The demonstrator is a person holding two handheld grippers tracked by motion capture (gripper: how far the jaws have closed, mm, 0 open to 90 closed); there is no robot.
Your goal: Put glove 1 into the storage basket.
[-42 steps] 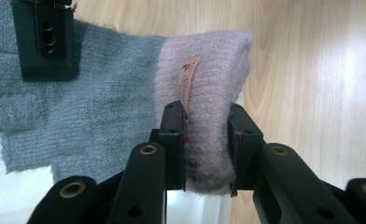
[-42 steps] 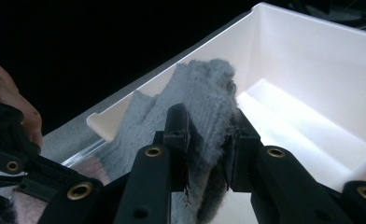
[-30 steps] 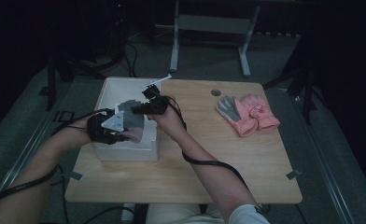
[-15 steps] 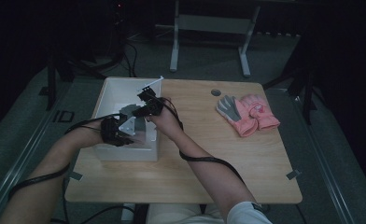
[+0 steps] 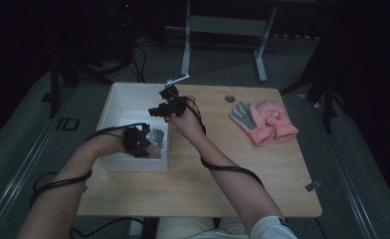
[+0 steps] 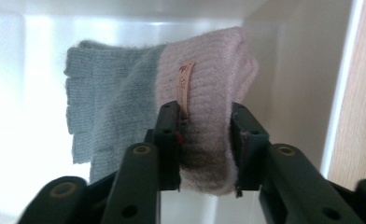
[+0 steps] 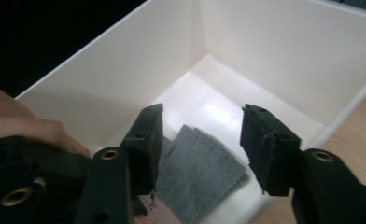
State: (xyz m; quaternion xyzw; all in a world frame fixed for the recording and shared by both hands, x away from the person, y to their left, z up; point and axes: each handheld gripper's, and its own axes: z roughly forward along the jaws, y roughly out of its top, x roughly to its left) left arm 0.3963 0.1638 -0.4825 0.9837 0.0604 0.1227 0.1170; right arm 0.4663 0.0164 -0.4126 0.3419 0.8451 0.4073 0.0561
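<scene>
Glove [image 6: 172,98]: we judge it light, soft and floppy knit; it will sag wherever unsupported.
Hold: the thick pink cuff is best.
Left gripper [image 6: 204,140]: clamped on that cuff, its jaws having just eased slightly.
Right gripper [image 7: 200,144]: jaws apart (just opened), nothing between.
Place: inside the white box [image 5: 128,99], probably touching its floor.
Axis: cuff to grey fingers, fingers pointing away from the left gripper.

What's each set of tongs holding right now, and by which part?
Left tongs clamp the glove by its pink cuff, inside the white box. Right tongs stand open, holding nothing.
</scene>
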